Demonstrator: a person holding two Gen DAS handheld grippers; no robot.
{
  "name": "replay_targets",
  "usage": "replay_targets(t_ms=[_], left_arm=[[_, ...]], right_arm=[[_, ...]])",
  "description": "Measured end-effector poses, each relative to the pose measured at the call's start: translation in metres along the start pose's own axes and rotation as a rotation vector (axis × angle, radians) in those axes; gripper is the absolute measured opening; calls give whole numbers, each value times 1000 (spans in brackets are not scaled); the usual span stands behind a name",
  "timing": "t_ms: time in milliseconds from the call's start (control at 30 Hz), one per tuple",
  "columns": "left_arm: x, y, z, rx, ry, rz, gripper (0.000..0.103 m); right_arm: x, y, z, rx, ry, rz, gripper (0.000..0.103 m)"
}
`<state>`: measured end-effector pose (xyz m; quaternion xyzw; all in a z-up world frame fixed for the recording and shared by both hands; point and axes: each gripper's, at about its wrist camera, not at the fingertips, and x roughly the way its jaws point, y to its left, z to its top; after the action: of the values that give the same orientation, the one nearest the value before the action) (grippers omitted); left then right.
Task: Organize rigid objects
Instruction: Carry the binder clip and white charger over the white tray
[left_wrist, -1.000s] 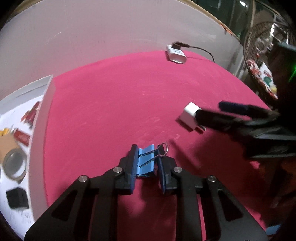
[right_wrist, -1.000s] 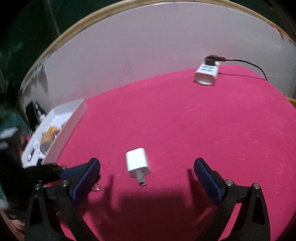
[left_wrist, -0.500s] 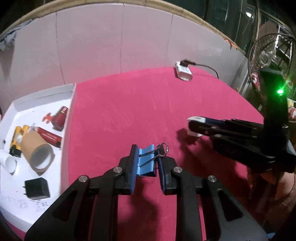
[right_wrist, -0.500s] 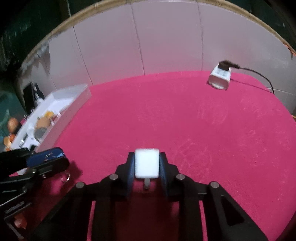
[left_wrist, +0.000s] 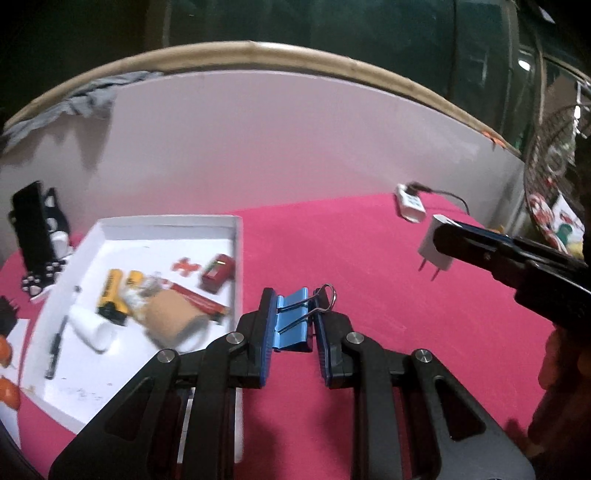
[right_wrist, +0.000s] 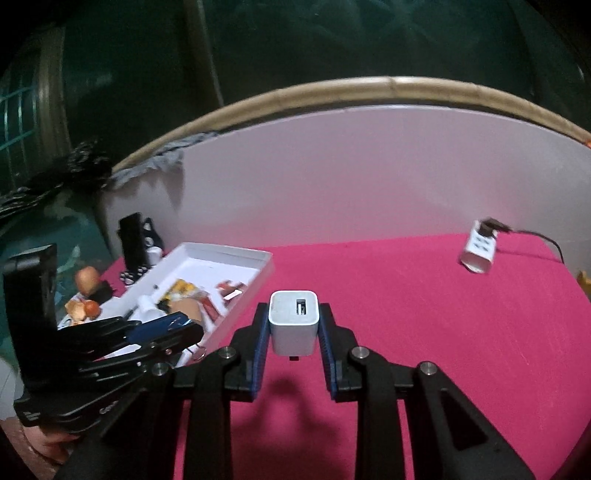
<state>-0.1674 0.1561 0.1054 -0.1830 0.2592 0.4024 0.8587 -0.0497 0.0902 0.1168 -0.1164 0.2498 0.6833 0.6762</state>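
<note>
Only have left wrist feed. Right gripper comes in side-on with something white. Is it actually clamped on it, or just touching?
Observer: Clamped. In the right wrist view both pads of the right gripper press the sides of the white charger.
Operator: Which end faces away from the gripper?
Observer: The USB port end; the port slot faces the far wall.
Operator: Anything beyond the white tray that I can't see?
Observer: Yes, some orange-brown items lie just past its left side; too blurred to identify.
</note>
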Motion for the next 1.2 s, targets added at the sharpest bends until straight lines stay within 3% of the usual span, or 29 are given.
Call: replay_targets(t_ms=[400, 733, 1200], left_arm=[[-34, 79, -2, -104, -75, 164, 19], [-44, 128, 2, -152, -89, 234, 19], [18, 183, 10, -218, 34, 267, 19]], right_arm=[[18, 65, 23, -76, -11, 82, 25], [47, 114, 41, -126, 11, 129, 25], [133, 145, 37, -124, 144, 100, 25]])
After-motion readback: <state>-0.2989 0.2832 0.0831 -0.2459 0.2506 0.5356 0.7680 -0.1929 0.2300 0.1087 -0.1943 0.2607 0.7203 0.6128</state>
